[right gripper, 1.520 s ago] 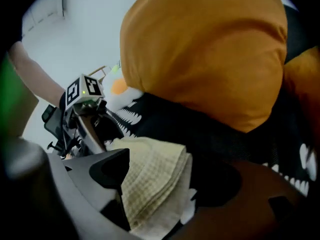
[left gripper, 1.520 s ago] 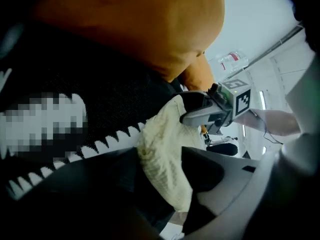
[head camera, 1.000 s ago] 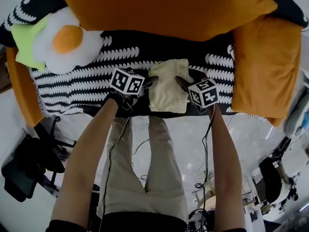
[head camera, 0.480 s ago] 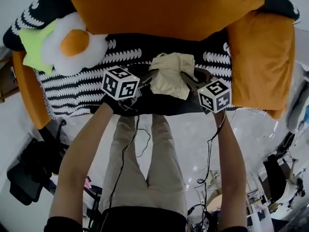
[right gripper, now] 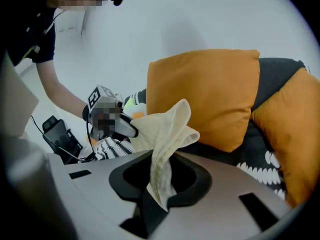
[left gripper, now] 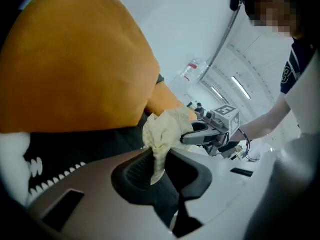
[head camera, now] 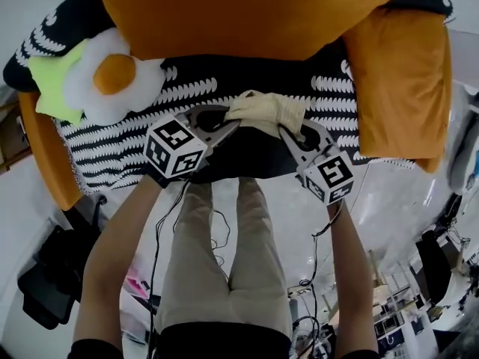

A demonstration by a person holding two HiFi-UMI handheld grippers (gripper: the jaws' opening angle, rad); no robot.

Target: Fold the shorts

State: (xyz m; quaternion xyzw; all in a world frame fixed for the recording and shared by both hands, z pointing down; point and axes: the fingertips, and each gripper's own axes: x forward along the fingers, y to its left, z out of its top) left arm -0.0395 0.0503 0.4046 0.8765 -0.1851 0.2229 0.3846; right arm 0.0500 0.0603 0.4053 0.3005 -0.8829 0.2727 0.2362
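Note:
The cream shorts [head camera: 263,111] hang bunched in the air above the black-and-white patterned sofa cover [head camera: 112,137], stretched between both grippers. My left gripper [head camera: 233,126] is shut on their left edge; in the left gripper view the cloth [left gripper: 162,134] runs down into its closed jaws [left gripper: 159,166]. My right gripper [head camera: 286,132] is shut on the right edge, and the fabric [right gripper: 165,134] droops through its jaws [right gripper: 161,186]. Both pairs of jaws closed within the last second. Each gripper shows in the other's view, the right gripper [left gripper: 200,134] and the left gripper [right gripper: 127,129].
A large orange cushion [head camera: 232,13] lies behind the shorts and another orange cushion [head camera: 400,81] to the right. A fried-egg plush [head camera: 112,77] and a green pillow [head camera: 52,77] sit at the left. The person's legs [head camera: 224,268] stand against the sofa's front edge; cables dangle from both grippers.
Both grippers have closed on the shorts' side edges and risen, lifting them off the sofa cover. The flat folded cloth is now bunched and hanging between them.

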